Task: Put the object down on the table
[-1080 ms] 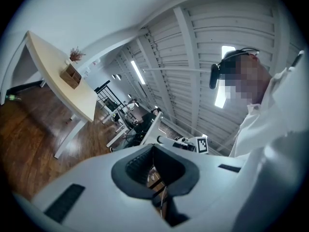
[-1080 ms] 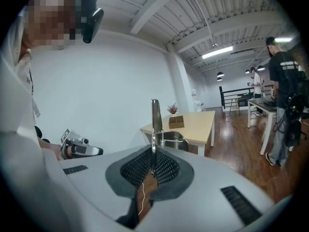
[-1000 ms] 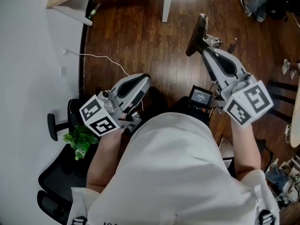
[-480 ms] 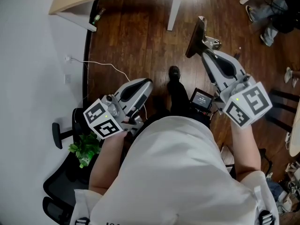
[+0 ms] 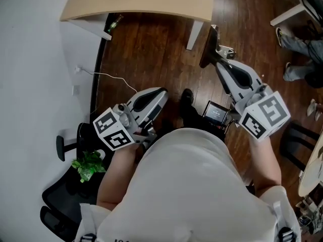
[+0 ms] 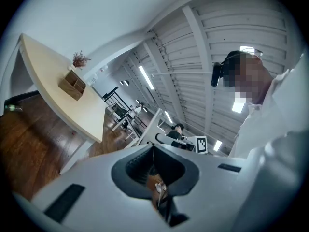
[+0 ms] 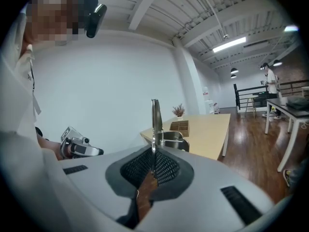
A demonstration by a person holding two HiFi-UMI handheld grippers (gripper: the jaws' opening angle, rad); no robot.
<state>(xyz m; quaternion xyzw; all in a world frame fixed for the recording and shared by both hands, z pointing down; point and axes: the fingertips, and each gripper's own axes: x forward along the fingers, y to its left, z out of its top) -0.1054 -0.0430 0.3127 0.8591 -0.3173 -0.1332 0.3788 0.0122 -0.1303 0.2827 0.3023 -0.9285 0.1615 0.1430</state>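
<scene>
My right gripper (image 5: 219,59) is shut on the lower edge of a thin, flat, dark object (image 5: 210,43) with a metal fitting. In the right gripper view the object (image 7: 154,122) stands edge-on, straight up from the jaws. It hangs over the wooden floor, just short of the light wooden table (image 5: 151,1). My left gripper (image 5: 160,94) is held low at my left side and looks shut, with nothing showing in it (image 6: 155,178). The table (image 6: 58,100) lies ahead of both grippers (image 7: 153,154).
A small wooden box (image 6: 72,85) and a dried plant (image 6: 79,59) stand on the table. A white cable (image 5: 108,76) crosses the floor by the white wall. A black chair (image 5: 63,200) with a green plant (image 5: 87,164) is behind left. A small screen device (image 5: 216,114) hangs at my waist.
The table has come further into the head view and nearer. My foot now shows ahead of me. Both grippers keep their places before my body, the right still holding the flat object.
</scene>
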